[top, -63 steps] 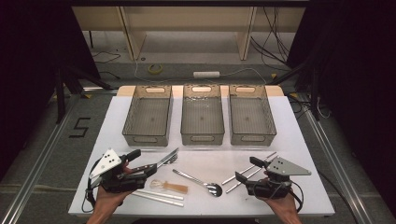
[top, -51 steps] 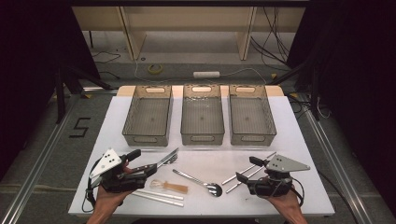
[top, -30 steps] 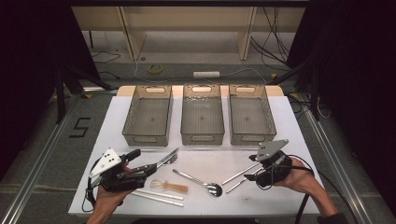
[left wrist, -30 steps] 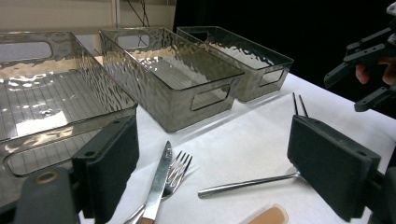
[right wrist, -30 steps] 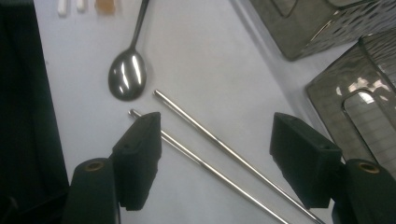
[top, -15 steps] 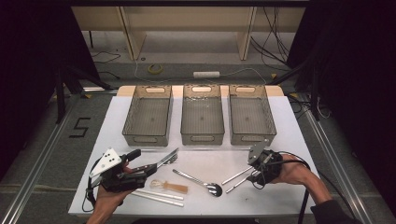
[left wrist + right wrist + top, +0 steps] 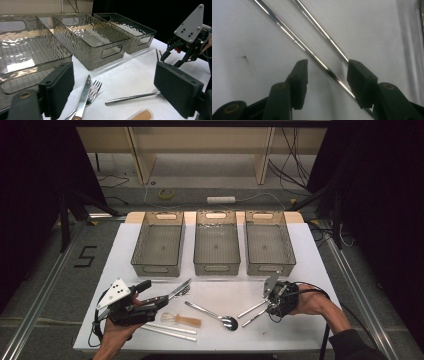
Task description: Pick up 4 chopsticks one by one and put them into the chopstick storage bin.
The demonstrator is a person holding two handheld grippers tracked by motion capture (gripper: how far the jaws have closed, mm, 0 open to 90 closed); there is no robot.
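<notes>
Chopsticks of bright metal, two thin rods side by side on the white table, directly under the right gripper. Seen along that gripper's own jaws: one rod slanting through the gap between the two black pads, the other rod ending right at the far tip of the right-hand pad, contact there too close to call. Jaws about half apart, just been closing, not pressing on either rod. Gripper tipped steeply down toward the table, grey plate on top tilted up.

Left gripper low over the near left of the table, jaws wide apart, nothing between them. Just ahead of it: knife and fork lying together, overlapping. Beyond its right pad: long handle of a spoon, bowl toward the right gripper. Near its right pad, low down: small brush with a tan handle. On its near side: two pale sticks lying parallel.

Farther off, past both grippers: three clear ribbed bins in a row, side by side.
</notes>
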